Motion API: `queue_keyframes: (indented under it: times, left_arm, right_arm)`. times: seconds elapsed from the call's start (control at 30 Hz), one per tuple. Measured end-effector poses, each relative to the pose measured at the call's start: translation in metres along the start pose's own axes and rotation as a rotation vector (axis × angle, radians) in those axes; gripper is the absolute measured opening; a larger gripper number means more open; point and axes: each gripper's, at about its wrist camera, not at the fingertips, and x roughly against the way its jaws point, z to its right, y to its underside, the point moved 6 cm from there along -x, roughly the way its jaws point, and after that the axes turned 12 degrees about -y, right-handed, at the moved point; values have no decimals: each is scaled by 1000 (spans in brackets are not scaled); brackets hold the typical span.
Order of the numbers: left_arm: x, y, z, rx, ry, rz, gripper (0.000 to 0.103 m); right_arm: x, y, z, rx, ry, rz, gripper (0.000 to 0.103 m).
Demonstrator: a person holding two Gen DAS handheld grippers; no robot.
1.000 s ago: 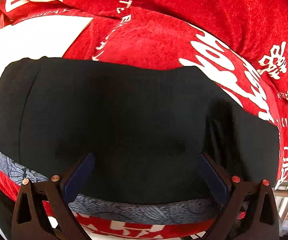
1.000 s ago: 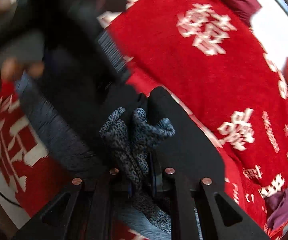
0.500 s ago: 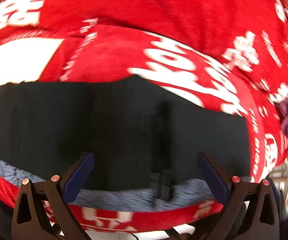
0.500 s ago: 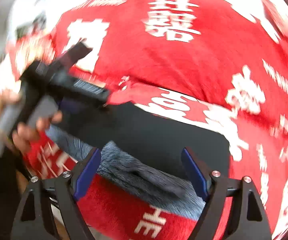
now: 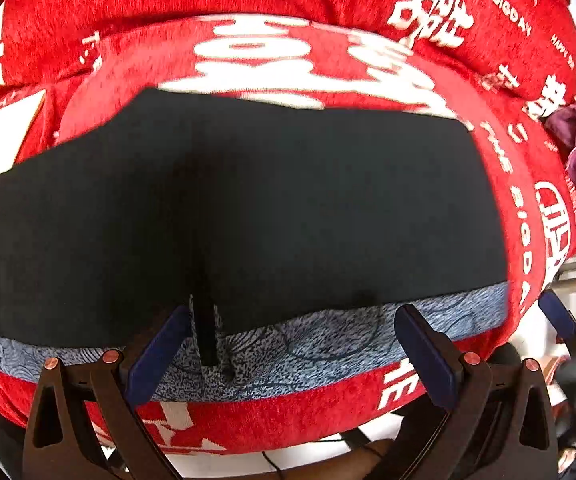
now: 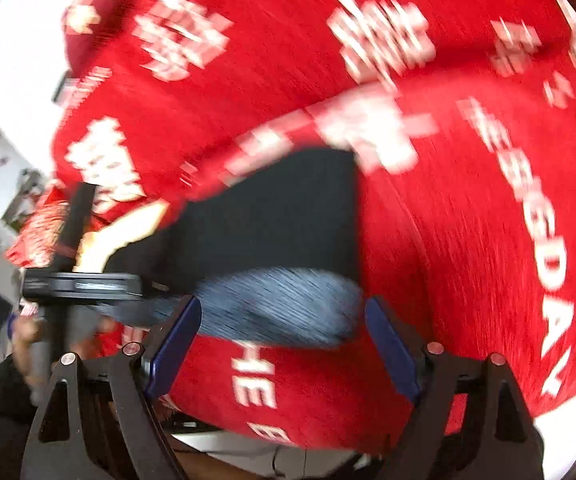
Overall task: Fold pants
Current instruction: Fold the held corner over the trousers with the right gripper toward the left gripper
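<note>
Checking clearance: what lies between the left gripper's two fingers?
Left wrist view: the left gripper stands open over the pants' grey patterned waistband and a dark drawstring.

The pants [image 5: 248, 208] are black with a blue-grey patterned waistband [image 5: 327, 340]. They lie flat, folded into a broad rectangle, on the red cloth [image 5: 248, 4]. In the left view the waistband runs along the 6 o'clock edge. The right view is blurred, but the waistband seems to lie likewise.
</note>
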Motion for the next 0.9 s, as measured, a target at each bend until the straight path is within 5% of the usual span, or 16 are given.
queue_keyframes:
  times: [0.13, 0.27, 0.43, 0.6, 0.77, 0.9]
  left_arm:
    - [3, 0, 7, -24, 2, 16, 103]
    - [-2, 4, 6, -40, -36, 5, 103]
    - [19, -10, 9, -36, 5, 77, 103]
    - [-2, -4, 26, -93, -51, 46, 103]
    - [-17, 3, 22, -93, -82, 28, 103]
    - [-20, 3, 23, -103, -94, 37, 103]
  right_arm:
    - [-26, -3, -33, 112, -67, -64, 88]
    - [-74, 20, -2, 37, 3, -237, 88]
    - [-43, -6, -24, 117, -47, -156, 88]
    - [-34, -58, -15, 248, 39, -97, 88]
    - [-85, -92, -2, 249, -74, -203, 88]
    - [-135, -83, 29, 195, -22, -340, 88]
